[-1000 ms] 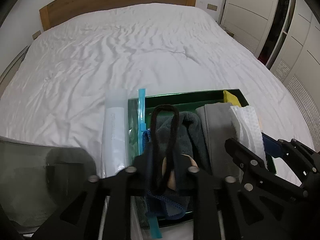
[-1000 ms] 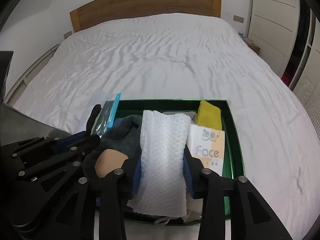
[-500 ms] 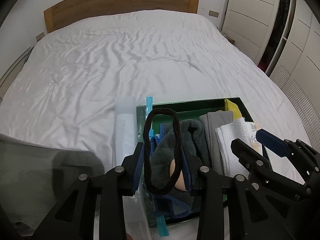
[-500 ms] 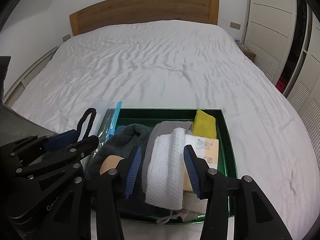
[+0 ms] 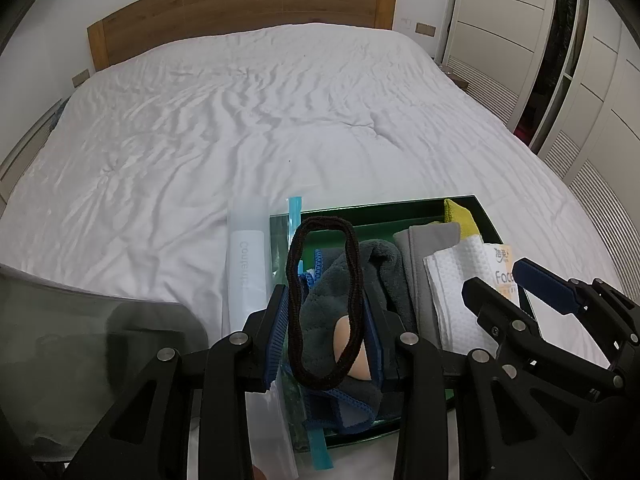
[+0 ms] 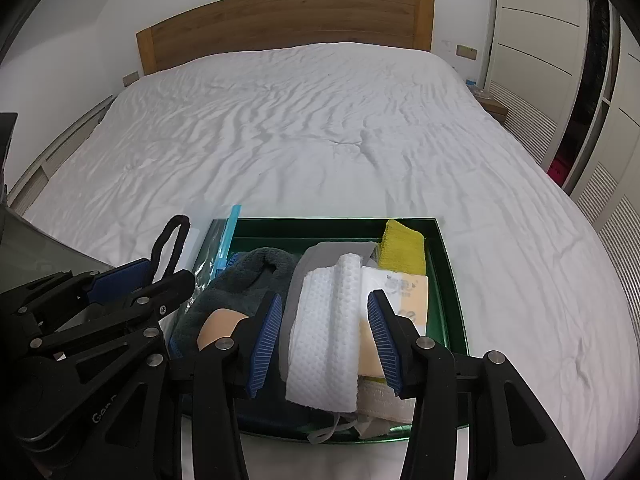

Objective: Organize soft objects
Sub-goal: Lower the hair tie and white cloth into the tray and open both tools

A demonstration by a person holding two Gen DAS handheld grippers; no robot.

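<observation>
above the dark green rectangular tray (image 6: 448, 276), your left gripper (image 5: 326, 332) grips a stretched black elastic hair band (image 5: 325, 304); your right gripper (image 6: 324, 336) hangs released over the white waffle-textured cloth (image 6: 328, 336). sorting is underway; next, probably place the band.

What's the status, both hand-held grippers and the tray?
Left hand-held gripper holding black hair band stretched across its fingers. Right hand-held gripper open over white cloth. Green tray packed with soft items. Nothing obstructing.

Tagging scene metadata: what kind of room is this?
Almost certainly a bedroom: a large bed with white sheets, a wooden headboard, and white wardrobe doors along the right wall.
</observation>
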